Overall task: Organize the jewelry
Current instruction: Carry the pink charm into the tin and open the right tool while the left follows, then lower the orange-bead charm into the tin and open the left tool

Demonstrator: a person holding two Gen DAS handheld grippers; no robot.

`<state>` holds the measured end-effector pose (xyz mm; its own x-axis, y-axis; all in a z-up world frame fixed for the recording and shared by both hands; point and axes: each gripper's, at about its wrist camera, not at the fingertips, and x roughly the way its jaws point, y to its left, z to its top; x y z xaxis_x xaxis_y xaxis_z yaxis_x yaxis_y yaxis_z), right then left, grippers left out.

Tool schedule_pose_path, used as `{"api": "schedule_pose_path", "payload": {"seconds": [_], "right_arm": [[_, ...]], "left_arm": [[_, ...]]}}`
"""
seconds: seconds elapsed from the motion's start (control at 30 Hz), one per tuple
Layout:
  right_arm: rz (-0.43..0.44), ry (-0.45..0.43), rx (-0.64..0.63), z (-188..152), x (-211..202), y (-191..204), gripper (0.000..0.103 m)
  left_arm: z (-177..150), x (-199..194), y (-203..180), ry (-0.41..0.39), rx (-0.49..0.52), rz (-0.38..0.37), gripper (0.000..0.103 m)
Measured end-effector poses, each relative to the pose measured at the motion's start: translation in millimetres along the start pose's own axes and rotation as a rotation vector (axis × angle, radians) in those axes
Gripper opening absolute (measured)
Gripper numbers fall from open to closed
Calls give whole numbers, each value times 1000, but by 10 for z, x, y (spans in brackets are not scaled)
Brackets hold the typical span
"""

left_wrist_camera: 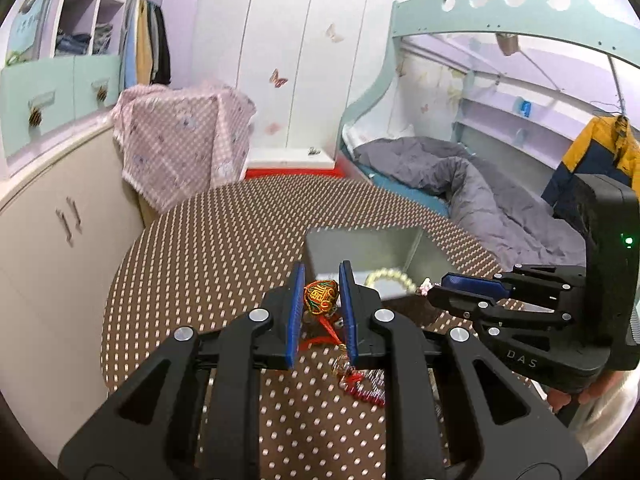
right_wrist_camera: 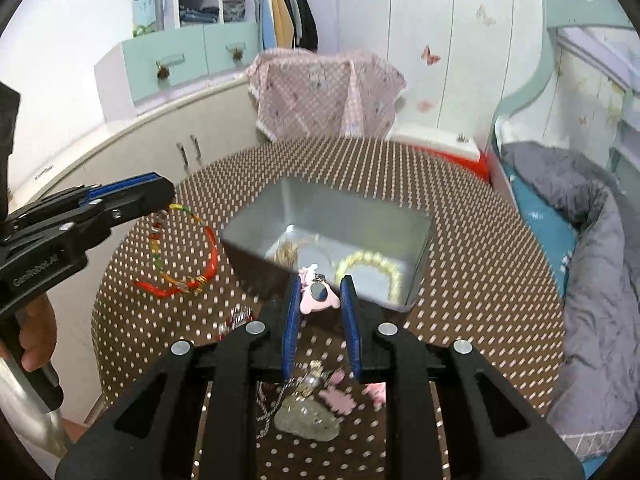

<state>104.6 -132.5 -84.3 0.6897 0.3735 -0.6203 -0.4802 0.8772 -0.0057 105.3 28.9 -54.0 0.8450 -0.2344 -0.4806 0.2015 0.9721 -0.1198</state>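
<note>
Right wrist view: "GenRobot.AI" on left gripper (right_wrist_camera: 162, 210) clamping red bracelet (right_wrist_camera: 184, 252); right gripper (right_wrist_camera: 320, 292) clamping pink charm (right_wrist_camera: 318, 294).

Ahead of the jaws, past the brown dotted tablecloth (left_wrist_camera: 224, 240), white wardrobe doors (left_wrist_camera: 304, 52) carry butterfly stickers. Left of the jaws stand cream cabinets (left_wrist_camera: 60, 232), mint drawers (left_wrist_camera: 56, 92) and hanging clothes (left_wrist_camera: 148, 52); a pink checked cloth (left_wrist_camera: 184, 136) drapes something. To their right, a mint bunk bed (left_wrist_camera: 500, 12) holds a grey duvet (left_wrist_camera: 460, 176); a yellow jacket (left_wrist_camera: 600, 148) hangs there
</note>
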Motion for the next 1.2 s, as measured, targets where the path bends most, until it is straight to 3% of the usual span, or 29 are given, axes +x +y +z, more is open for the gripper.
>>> {"api": "schedule_pose_path", "payload": {"seconds": [0.37, 0.67, 0.7, 0.73, 0.77, 0.8, 0.83, 1.2], "right_arm": [[-61, -111, -27, 294, -222, -122, 18], [-50, -85, -9, 267, -32, -220, 19], [-45, -74, -10, 259, 10, -223, 22], [-41, -62, -6, 265, 55, -225, 38], [-43, -56, 0, 266, 80, -232, 50], [-55, -58, 6, 252, 88, -253, 65], [-70, -61, 4, 243, 91, -257, 66], [-111, -55, 79, 186, 92, -473, 74]], "left_arm": [[463, -78, -294, -129, 89, -23, 18], [374, 259, -389, -51, 92, -12, 18], [350, 299, -382, -39, 83, -9, 19], [320, 355, -369, -18, 73, -8, 20], [304, 395, -371, 4, 72, -7, 24], [287, 429, -369, 25, 73, -5, 53], [278, 447, -356, 28, 61, 4, 75], [249, 493, -225, 38, 26, 36, 77]]}}
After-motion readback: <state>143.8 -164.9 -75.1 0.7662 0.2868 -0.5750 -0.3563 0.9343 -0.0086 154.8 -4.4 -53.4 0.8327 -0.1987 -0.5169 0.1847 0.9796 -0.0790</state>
